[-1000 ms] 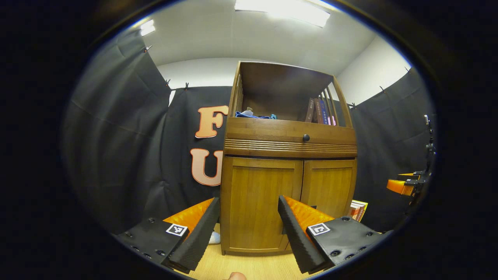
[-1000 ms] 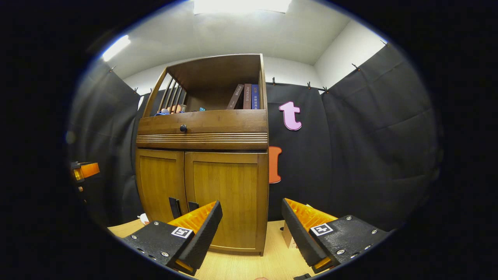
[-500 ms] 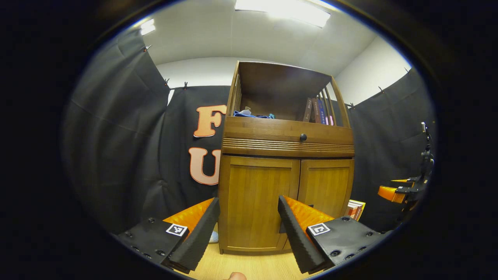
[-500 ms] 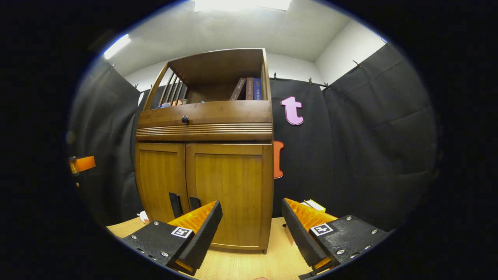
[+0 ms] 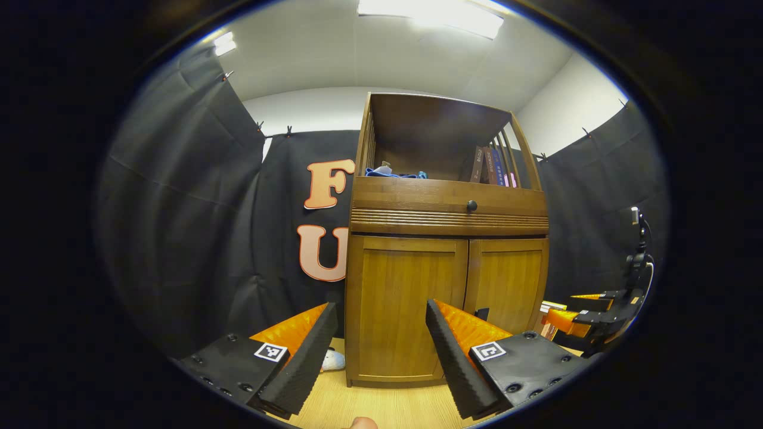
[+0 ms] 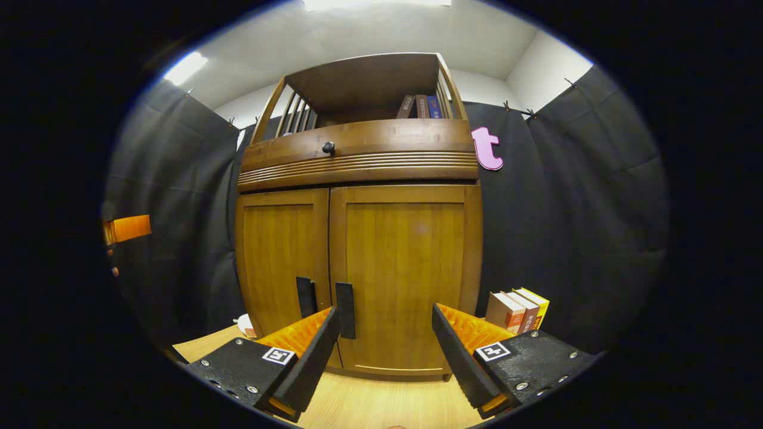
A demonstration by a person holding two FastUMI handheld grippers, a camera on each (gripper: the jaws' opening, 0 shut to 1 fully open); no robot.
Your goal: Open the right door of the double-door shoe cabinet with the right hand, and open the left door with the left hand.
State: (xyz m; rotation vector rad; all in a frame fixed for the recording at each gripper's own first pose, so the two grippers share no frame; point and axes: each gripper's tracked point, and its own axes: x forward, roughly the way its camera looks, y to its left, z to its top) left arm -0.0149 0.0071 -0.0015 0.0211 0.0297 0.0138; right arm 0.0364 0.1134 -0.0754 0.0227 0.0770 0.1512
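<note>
The wooden shoe cabinet [image 6: 357, 179] stands in front of me with both lower doors shut. In the right gripper view its right door [image 6: 405, 268] and left door [image 6: 280, 256] meet at two dark upright handles, the right handle [image 6: 345, 310] and the left handle [image 6: 305, 297]. My right gripper [image 6: 384, 351] is open, close to the right door, its left finger just below the right handle. My left gripper [image 5: 378, 351] is open and farther back, facing the left door [image 5: 405, 310]. The right gripper [image 5: 587, 316] also shows at the right of the left gripper view.
A drawer with a dark knob [image 6: 328, 147] sits above the doors, under an open shelf holding books [image 6: 420, 106] and blue cloth [image 5: 387, 173]. More books [image 6: 515, 310] stand on the wooden floor to the cabinet's right. A white object [image 5: 331, 359] lies at its left foot.
My right gripper has moved nearer the cabinet and to the left, so the doors loom larger and their handles sit by its left finger. My left gripper has hardly shifted.
</note>
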